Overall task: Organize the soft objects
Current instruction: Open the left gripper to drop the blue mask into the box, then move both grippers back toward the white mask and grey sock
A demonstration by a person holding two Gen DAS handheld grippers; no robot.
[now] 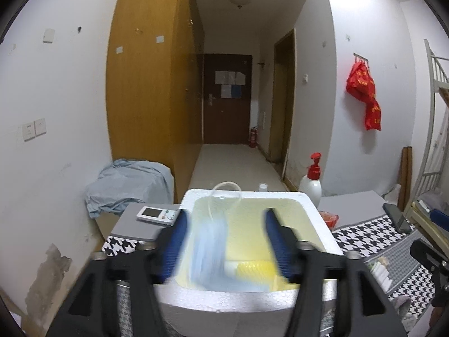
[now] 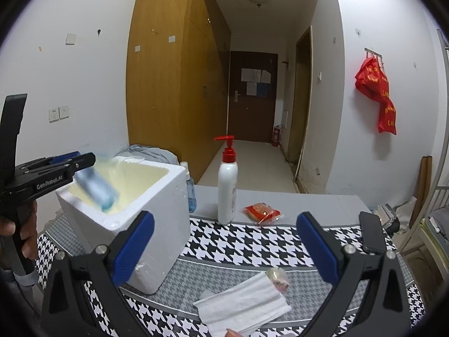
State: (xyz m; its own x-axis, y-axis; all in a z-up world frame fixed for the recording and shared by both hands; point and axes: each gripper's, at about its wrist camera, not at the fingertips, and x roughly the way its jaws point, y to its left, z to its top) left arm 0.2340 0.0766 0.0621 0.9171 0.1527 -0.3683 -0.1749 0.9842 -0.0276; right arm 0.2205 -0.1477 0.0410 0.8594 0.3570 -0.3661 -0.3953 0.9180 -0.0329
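Right gripper point(image 2: 224, 250), fingers spread and empty, hovers over the white cloth point(image 2: 244, 303) on the desk point(image 2: 252, 241). Left gripper point(image 1: 224, 241), fingers apart, hangs over the foam box point(image 1: 314, 216); blurred blue pack point(image 1: 207, 250) between them, contact unclear.

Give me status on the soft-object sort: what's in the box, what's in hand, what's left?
Done: a white-and-yellow item lies in the foam box. In hand: a blurred light-blue soft item sits at the box opening between the left gripper's spread fingers; grip unclear. Left: the white folded cloth on the table under the open, empty right gripper.
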